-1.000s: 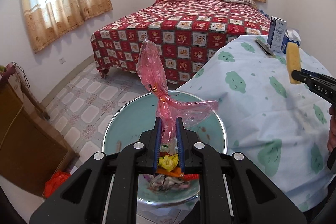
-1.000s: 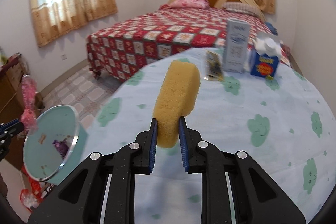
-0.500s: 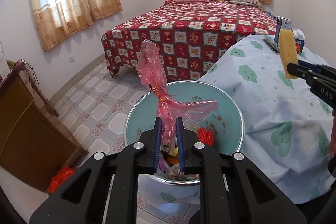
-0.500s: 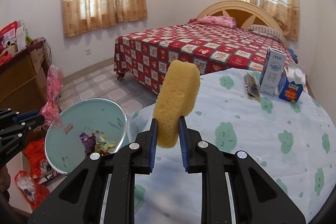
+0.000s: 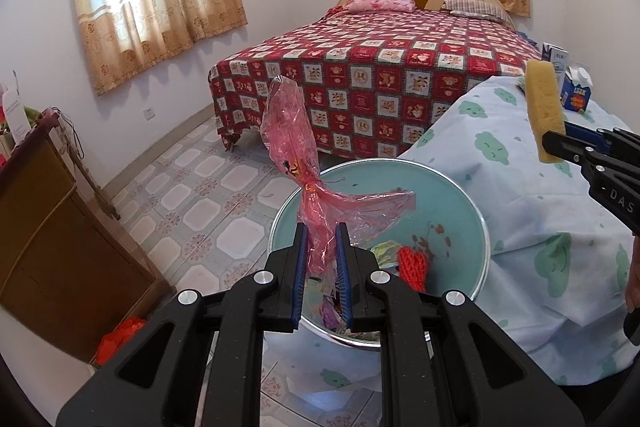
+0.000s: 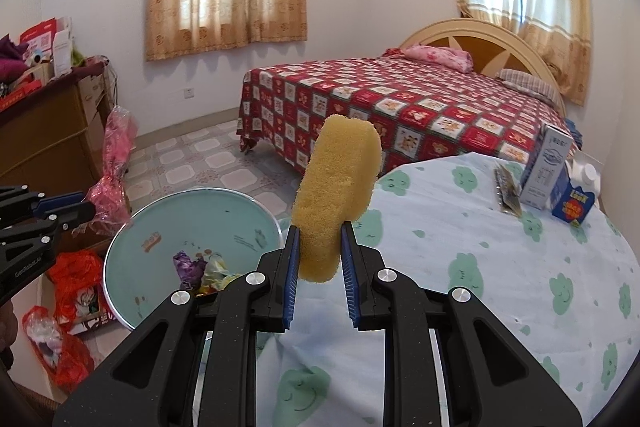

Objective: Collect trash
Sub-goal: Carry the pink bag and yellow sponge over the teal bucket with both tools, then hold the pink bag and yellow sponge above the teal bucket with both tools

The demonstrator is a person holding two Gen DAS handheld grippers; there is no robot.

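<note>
My left gripper (image 5: pixel 321 239) is shut on a crumpled pink plastic bag (image 5: pixel 294 143) and holds it above a round teal basin (image 5: pixel 460 203) with several pieces of trash, among them a red net piece (image 5: pixel 412 263). My right gripper (image 6: pixel 319 239) is shut on a yellow sponge (image 6: pixel 338 187), upright, beside the table edge and right of the basin (image 6: pixel 132 247). The sponge also shows in the left wrist view (image 5: pixel 545 111), the pink bag in the right wrist view (image 6: pixel 114 163).
A round table with a cloud-print cloth (image 6: pixel 500 267) carries a white carton (image 6: pixel 546 167), a blue carton (image 6: pixel 574 205) and a flat packet (image 6: pixel 506 187). A red checked bed (image 5: pixel 380 75) stands behind. A wooden cabinet (image 5: pixel 44 227) and red bags (image 6: pixel 76 279) are left.
Both grippers have drawn back from the table toward the basin side. The basin shows more of its inside. Both grips are unchanged.
</note>
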